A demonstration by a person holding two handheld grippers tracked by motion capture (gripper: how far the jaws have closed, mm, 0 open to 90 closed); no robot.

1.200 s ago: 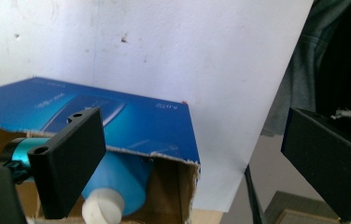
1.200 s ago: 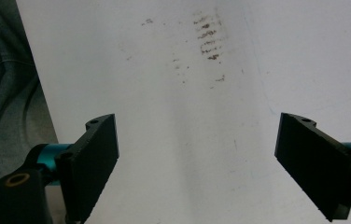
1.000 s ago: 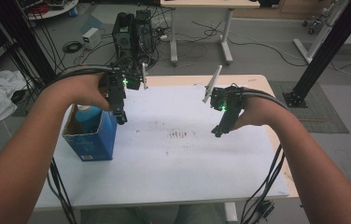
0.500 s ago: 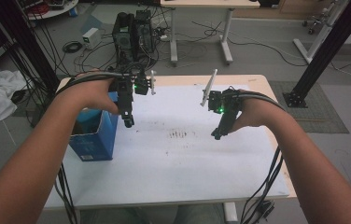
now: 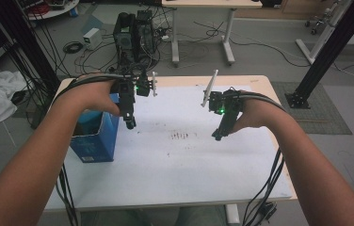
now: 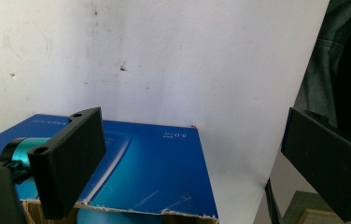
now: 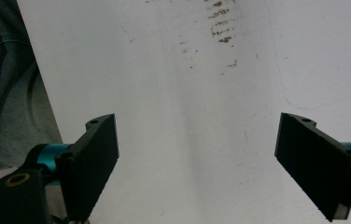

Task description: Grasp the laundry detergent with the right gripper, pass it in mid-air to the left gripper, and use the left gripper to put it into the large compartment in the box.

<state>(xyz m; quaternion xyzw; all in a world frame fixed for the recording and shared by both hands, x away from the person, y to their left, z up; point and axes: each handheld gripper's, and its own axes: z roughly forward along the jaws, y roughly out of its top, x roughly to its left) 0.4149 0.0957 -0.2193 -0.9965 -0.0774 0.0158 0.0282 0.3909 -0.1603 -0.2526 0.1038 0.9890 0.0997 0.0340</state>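
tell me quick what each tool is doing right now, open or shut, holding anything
Left tool: open, holding nothing, above the near edge of the blue box.
Right tool: open, holding nothing, over the white table.

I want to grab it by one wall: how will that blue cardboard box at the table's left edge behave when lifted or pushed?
The blue box is open-topped with a torn rim, so its wall will probably flex under the jaws. It looks like thin card, likely light, and should slide easily on the smooth white table. Sitting near the edge, a push could tip it off.
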